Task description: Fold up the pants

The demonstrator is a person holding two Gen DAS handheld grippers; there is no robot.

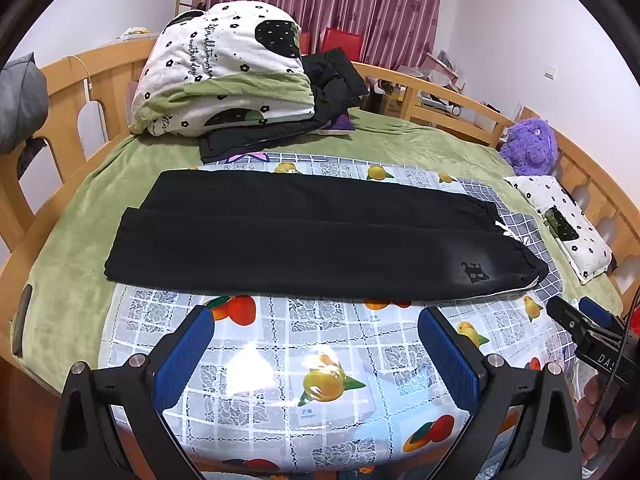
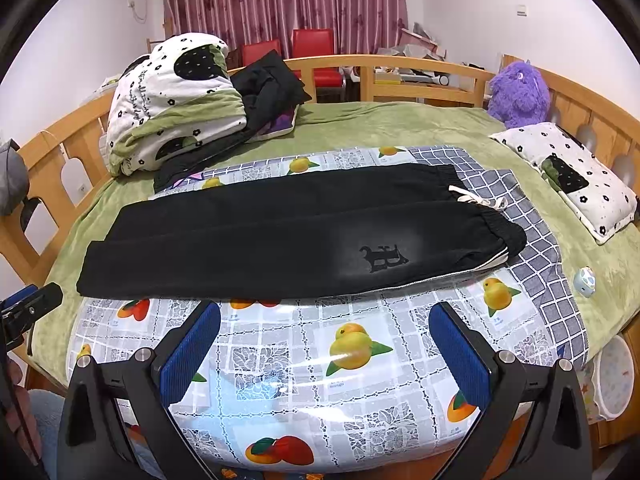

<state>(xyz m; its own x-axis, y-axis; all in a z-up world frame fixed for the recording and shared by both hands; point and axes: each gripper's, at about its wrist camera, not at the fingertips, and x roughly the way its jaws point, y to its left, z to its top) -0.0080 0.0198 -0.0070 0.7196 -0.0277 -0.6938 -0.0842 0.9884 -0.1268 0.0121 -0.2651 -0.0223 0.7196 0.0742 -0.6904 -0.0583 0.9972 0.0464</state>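
Black pants (image 1: 304, 236) lie flat on the fruit-print plastic cloth (image 1: 280, 360), folded lengthwise, one leg on the other. The waistband with white drawstring (image 2: 476, 200) is at the right and the leg ends at the left. A small printed logo (image 2: 382, 258) sits near the waist. My left gripper (image 1: 316, 322) is open and empty, just in front of the pants' near edge. My right gripper (image 2: 324, 316) is open and empty, also just short of the near edge. Each gripper shows at the edge of the other's view (image 1: 580, 322) (image 2: 30, 304).
A folded quilt (image 1: 224, 72) and dark jacket (image 1: 332, 84) lie at the back left of the green bed sheet (image 2: 380, 124). A purple plush toy (image 2: 518, 94) and a flowered pillow (image 2: 572, 176) lie at the right. Wooden rails (image 2: 384, 64) ring the bed. A small toy (image 2: 584, 282) lies at the right.
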